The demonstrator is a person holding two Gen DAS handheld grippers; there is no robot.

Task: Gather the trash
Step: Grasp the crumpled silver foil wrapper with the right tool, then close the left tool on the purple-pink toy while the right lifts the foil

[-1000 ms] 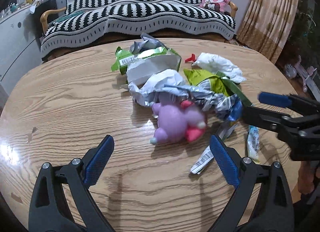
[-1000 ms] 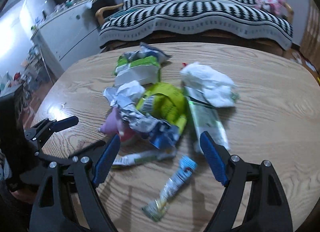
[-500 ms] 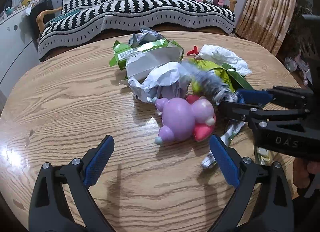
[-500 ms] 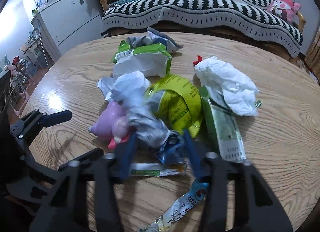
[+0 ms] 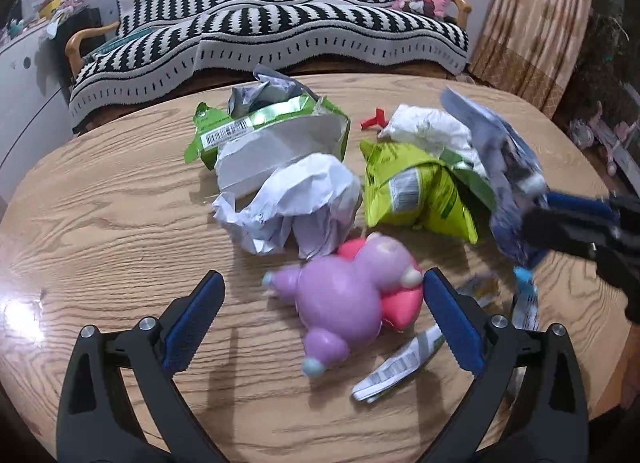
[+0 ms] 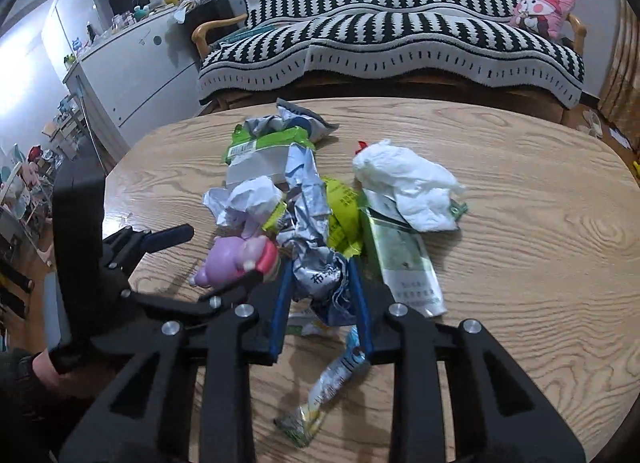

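Wood grain runs across the round table (image 5: 100,223), where the litter lies heaped near the middle. In the left wrist view, the left gripper (image 5: 320,319) stands wide apart with nothing pinched; a purple and pink toy (image 5: 344,295) lies between its blue pads, close to the right-side one. Beyond the toy sit a crumpled white paper (image 5: 296,199), a torn green box (image 5: 272,135), a yellow-green bag (image 5: 416,191) and a white tissue wad (image 5: 428,131). At the right edge the right gripper (image 5: 560,215) holds a crinkled silver wrapper (image 5: 500,151), which stands up blurred above the table. A striped sofa (image 5: 280,35) fills the background.

In the right wrist view, the right gripper (image 6: 322,295) has just been closing, and its blue pads now press on both sides of the silver wrapper (image 6: 316,255). A pale flat packet (image 6: 404,259) lies just to its right, under the tissue wad (image 6: 408,187). A slim snack sachet (image 6: 320,387) lies on the table below the fingers. The left gripper (image 6: 196,259) shows at the left, spread around the toy (image 6: 236,259).
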